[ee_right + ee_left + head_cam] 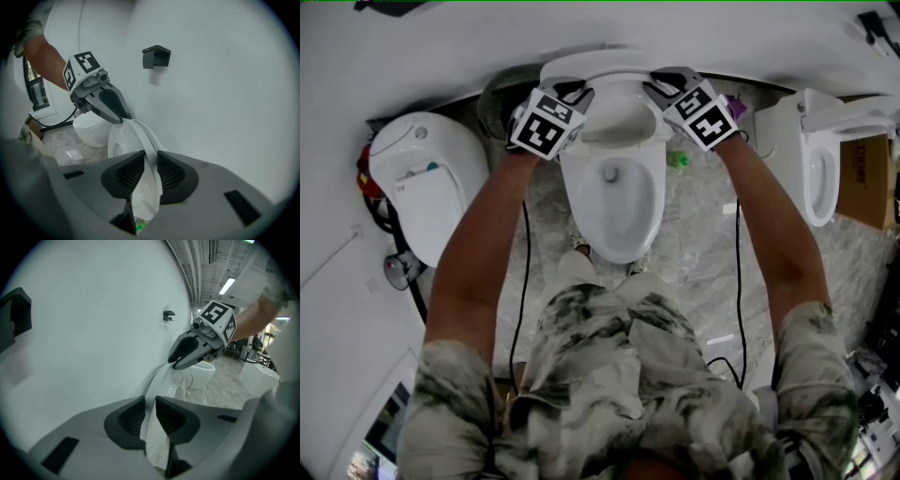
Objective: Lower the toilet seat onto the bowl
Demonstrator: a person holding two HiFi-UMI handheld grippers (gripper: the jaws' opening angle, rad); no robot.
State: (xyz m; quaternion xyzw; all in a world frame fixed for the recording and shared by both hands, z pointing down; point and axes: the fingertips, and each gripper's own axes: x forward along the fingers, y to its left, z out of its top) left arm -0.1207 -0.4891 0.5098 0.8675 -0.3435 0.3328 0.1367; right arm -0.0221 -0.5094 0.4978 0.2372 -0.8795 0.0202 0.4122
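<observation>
Marble floor (703, 234), plain white wall behind.

Head view: the toilet seat (602, 66) stands raised against the wall, above the open bowl (619, 202). The left claw (572, 94) is on its left edge and the right claw (661, 86) on its right edge. A second toilet (427, 178) stands at left.

Left gripper view: the seat's rim runs between the ribbed pads, both pressing on it. Clamped.

Right gripper view: the same, pads closed on the rim. The left claw grips the far edge.
</observation>
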